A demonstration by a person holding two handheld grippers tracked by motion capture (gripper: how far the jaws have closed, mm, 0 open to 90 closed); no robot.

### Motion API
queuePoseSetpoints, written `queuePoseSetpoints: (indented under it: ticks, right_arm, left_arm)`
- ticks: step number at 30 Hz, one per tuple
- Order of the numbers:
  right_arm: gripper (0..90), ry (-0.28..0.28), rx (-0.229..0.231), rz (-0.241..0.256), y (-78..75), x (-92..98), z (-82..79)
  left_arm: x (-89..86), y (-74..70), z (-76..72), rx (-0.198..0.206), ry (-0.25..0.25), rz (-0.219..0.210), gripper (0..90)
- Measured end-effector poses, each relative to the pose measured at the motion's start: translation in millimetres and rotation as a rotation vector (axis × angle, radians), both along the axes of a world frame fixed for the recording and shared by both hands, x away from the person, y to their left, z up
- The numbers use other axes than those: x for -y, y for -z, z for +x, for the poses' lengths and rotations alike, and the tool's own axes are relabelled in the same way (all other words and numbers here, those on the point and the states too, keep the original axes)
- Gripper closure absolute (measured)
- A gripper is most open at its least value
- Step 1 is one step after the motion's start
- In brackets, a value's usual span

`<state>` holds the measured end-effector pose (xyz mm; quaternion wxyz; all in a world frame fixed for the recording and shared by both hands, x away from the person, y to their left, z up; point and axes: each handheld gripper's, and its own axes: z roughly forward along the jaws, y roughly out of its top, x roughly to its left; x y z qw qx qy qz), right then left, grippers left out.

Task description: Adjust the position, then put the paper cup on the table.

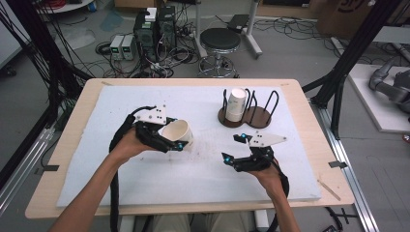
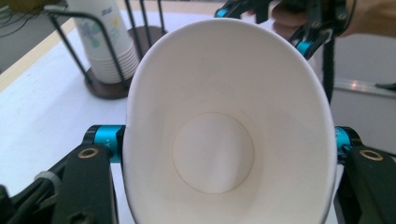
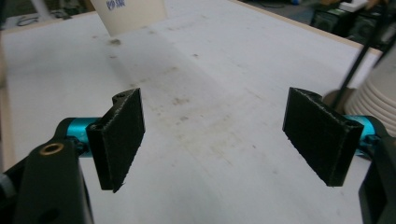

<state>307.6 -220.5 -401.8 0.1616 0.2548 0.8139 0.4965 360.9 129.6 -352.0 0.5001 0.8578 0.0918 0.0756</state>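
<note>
My left gripper (image 1: 174,137) is shut on a white paper cup (image 1: 177,130) and holds it tilted just above the white board (image 1: 145,179), left of centre. In the left gripper view the cup (image 2: 224,93) opens toward the camera, its rim squeezed oval between the jaws. A stack of paper cups (image 1: 236,103) stands upright in a black wire holder with a brown base (image 1: 257,117) at the back right. My right gripper (image 1: 231,147) hovers in front of that holder, open; in the right gripper view, bare board lies between its black pads (image 3: 122,135).
The white board lies on a wooden table (image 1: 309,140). The holder's second wire slot (image 1: 271,104) has no cups in it. Beyond the table's far edge stand a stool (image 1: 220,43), computer boxes (image 1: 154,29) and cables on the floor.
</note>
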Motion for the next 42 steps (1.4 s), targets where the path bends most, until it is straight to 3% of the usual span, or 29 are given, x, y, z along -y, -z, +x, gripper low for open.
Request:
queuePoseSetpoints:
  ticks: [4, 10, 15, 22, 29, 42]
  right_arm:
    - [21.5, 0.108, 0.004, -0.042, 4.7, 8.1, -2.0]
    - [21.5, 0.239, 0.008, -0.06, 18.5, 21.8, -5.2]
    - [21.5, 0.296, 0.004, -0.044, 33.4, 32.1, -7.1]
    - [21.5, 0.308, -0.012, -0.046, 47.8, 36.0, -7.2]
    - [21.5, 0.308, 0.01, -0.056, 48.2, 34.5, -9.5]
    - [21.5, 0.309, -0.007, -0.041, 48.2, 36.3, -9.4]
  left_arm:
    - [1.8, -3.2, 10.7, 0.011, -0.024, 0.083, 35.0]
    - [6.8, -3.8, 23.9, 0.022, -0.028, 0.194, 34.9]
    - [7.8, -3.3, 29.7, 0.014, -0.041, 0.217, 34.9]
    - [7.9, 1.1, 34.1, 0.007, -0.043, 0.247, 34.9]
    - [6.9, 2.7, 36.2, 0.0, -0.052, 0.244, 35.0]
    - [8.9, 3.2, 38.9, 0.0, -0.046, 0.245, 34.8]
